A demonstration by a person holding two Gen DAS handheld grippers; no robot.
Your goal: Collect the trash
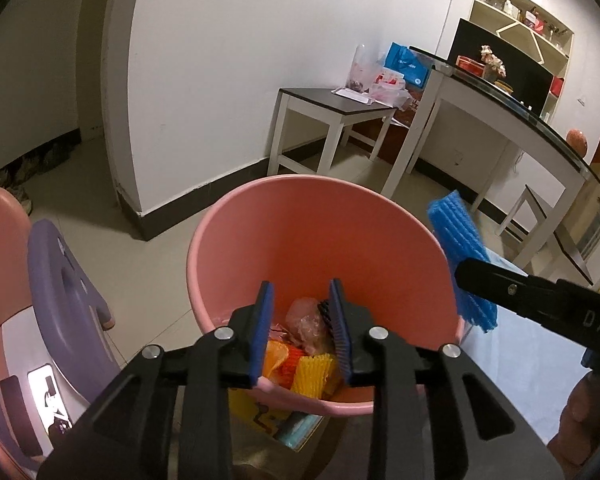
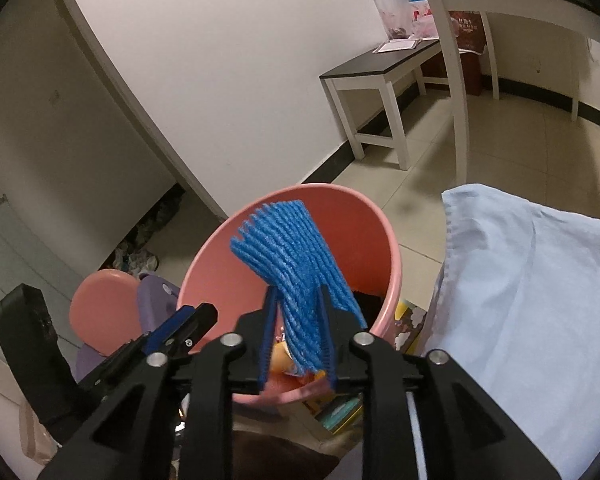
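The right claw [image 2: 296, 344] is gripping a blue foam fruit net [image 2: 296, 264] at the lower middle of its view, above the pink bucket [image 2: 220, 276]; judging by this, the net should be carried fully inside the rim before the pads let go, so it is not catching on the edge. The left claw [image 1: 302, 336] is hanging open and empty over the bucket's near rim. The net is looking ribbed, soft and fanned out, standing above yellow and orange nets [image 1: 300, 368] lying inside.
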